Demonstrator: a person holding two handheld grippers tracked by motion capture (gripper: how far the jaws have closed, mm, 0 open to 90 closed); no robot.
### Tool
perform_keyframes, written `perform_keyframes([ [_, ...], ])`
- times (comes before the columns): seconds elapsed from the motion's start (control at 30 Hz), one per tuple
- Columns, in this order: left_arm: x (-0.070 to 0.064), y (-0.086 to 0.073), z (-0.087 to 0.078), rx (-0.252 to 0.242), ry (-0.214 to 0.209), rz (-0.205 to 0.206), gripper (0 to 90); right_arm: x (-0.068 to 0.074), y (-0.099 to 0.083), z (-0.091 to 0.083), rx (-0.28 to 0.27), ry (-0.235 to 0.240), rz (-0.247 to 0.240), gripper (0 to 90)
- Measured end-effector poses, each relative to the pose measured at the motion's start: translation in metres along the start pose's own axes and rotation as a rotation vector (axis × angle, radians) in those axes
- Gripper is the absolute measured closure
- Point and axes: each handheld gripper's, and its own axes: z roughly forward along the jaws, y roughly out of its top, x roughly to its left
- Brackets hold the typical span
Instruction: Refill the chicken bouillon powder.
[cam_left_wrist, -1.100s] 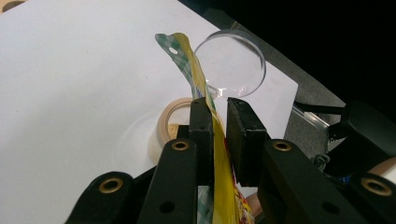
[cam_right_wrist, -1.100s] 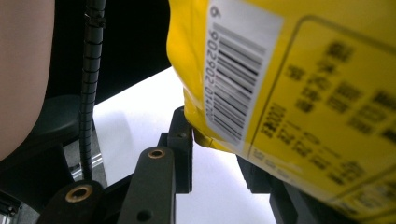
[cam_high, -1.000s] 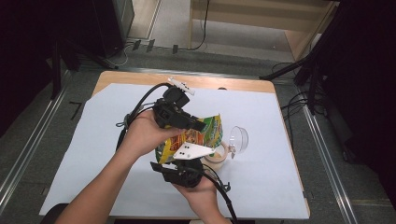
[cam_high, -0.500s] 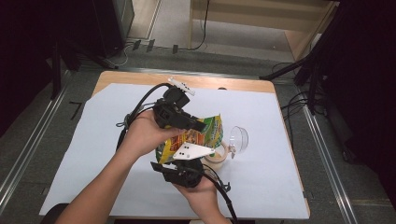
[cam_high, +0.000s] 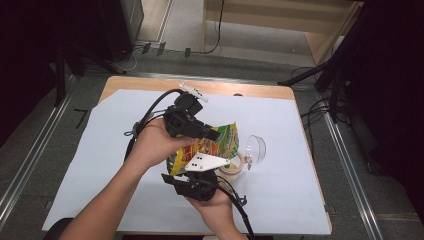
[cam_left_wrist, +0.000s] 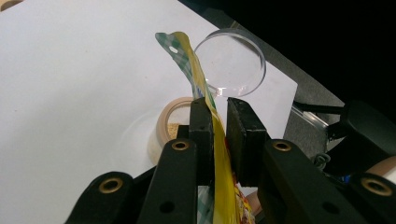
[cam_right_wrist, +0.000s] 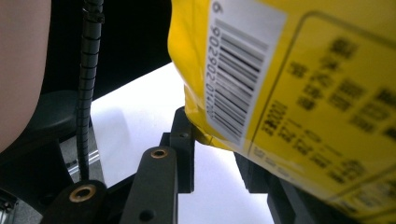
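A yellow snack bag (cam_high: 210, 147) hangs tilted above the white sheet, held between both grippers. My left gripper (cam_high: 216, 135) is shut on the bag's upper edge; in the left gripper view the thin yellow edge (cam_left_wrist: 198, 70) runs up out of the closed jaws (cam_left_wrist: 217, 116). My right gripper (cam_high: 200, 175) sits under the bag, its grey plate (cam_high: 206, 162) on top. In the right gripper view the bag's barcoded lower corner (cam_right_wrist: 233, 84) lies between the jaws (cam_right_wrist: 217, 154). Below the bag's mouth stands a small beige round cup (cam_left_wrist: 169, 125) with crumbs inside.
A clear round lid (cam_high: 256, 148) leans on edge just right of the cup (cam_high: 234, 167); it also shows in the left gripper view (cam_left_wrist: 231, 63). White paper (cam_high: 280, 200) covers the wooden table (cam_high: 250, 90). Cables trail from both grippers.
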Motion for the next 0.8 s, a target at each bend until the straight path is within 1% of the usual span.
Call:
perform_keyframes([
  [0.23,-0.0001,0.0000,0.0000,0.000,0.003,-0.001,81.4,0.0000,0.0000,0.0000,0.000,0.001,0.000,71.6],
  [0.4,0.0002,-0.0002,-0.0002,0.001,0.007,-0.002,81.3,0.0000,0.0001,-0.0002,-0.006,-0.001,0.004,68.3],
  [0.43,0.0005,-0.0004,0.0001,-0.003,0.001,-0.003,81.3,0.0000,0.0001,-0.0002,-0.006,0.000,0.005,68.2],
  [0.57,0.0011,-0.0004,0.0001,-0.002,-0.003,-0.009,81.4,0.0001,0.0001,-0.0005,-0.007,-0.003,0.003,69.5],
  [0.8,0.0008,-0.0005,-0.0002,-0.002,-0.003,-0.005,81.3,0.0009,0.0002,-0.0004,-0.002,-0.004,-0.007,71.4],
])
